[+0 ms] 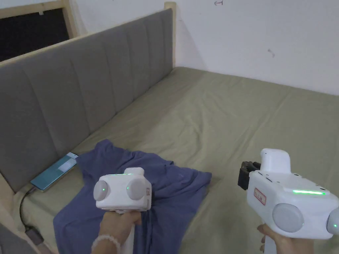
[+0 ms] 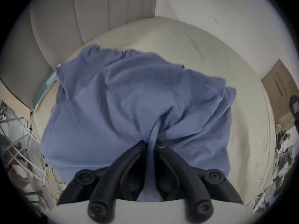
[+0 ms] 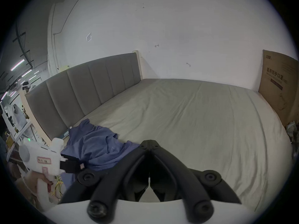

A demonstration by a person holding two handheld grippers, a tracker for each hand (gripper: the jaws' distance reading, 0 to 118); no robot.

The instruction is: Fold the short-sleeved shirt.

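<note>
A blue shirt lies crumpled on the bed, near its grey headboard and partly covering a phone at the bed's edge. The left gripper is over the shirt, its fingers pinching a raised fold of the cloth between them. The right gripper is held well to the right of the shirt, above bare sheet, its fingers pressed together with nothing in them. A cardboard box leans against the wall beyond the bed.

Dim, soft light; fisheye-warped edges
</note>
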